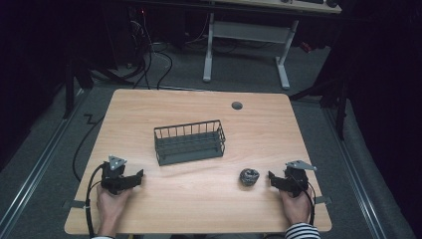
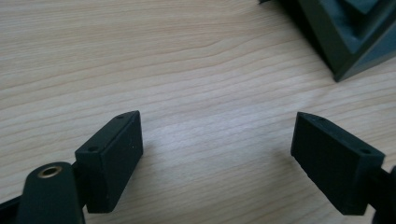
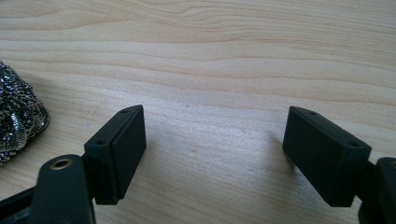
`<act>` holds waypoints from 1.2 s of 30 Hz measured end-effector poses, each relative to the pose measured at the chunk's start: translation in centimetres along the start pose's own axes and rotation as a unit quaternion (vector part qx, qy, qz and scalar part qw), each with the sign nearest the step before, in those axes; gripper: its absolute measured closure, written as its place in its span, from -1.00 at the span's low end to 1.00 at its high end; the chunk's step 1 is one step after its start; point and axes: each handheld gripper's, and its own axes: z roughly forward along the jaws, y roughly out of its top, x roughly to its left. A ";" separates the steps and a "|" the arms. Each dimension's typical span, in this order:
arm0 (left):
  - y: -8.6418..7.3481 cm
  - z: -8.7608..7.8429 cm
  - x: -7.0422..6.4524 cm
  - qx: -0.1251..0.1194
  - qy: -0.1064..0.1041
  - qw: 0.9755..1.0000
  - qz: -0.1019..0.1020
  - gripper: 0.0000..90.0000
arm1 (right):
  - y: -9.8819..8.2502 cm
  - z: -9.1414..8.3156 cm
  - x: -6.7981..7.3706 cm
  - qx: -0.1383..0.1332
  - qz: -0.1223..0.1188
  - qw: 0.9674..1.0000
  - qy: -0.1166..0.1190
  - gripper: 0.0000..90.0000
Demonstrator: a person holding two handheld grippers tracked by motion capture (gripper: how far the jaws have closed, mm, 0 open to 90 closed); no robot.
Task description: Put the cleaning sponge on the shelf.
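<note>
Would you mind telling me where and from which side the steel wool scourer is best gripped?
Probably across its rounded middle, with the right gripper coming in from the scourer's right side. It is a compact, springy ball with no handle, lying free on the table, just beyond that gripper's wide-open jaws, so any squeeze across the middle should hold.

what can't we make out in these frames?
- Basket floor: high view, too small and dark to tell whether anything lies inside.
- Basket, left gripper view: cut off by the top and right edges, one blurred corner shows.
- Scourer, right gripper view: cut off by the left edge.
- Scourer, high view: too small to see its weave.
- Room beyond the table: dark.
</note>
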 end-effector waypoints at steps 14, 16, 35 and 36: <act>2.6 -0.8 -3.7 -0.029 -0.068 0.997 0.031 -0.29 | -0.1 -0.1 0.1 -0.006 -0.004 1.000 0.004 -0.33; 2.8 -0.5 -4.0 -0.028 -0.070 0.997 0.030 -0.24 | -0.1 -0.1 0.1 -0.005 -0.004 1.000 0.005 -0.34; 4.2 2.2 -5.3 -0.006 -0.088 0.996 0.023 0.46 | -0.1 -0.1 0.2 -0.005 -0.014 1.000 0.013 -0.36; 4.2 2.2 -5.4 -0.005 -0.087 0.996 0.024 0.49 | -0.1 -0.1 0.2 -0.005 -0.014 1.000 0.013 -0.36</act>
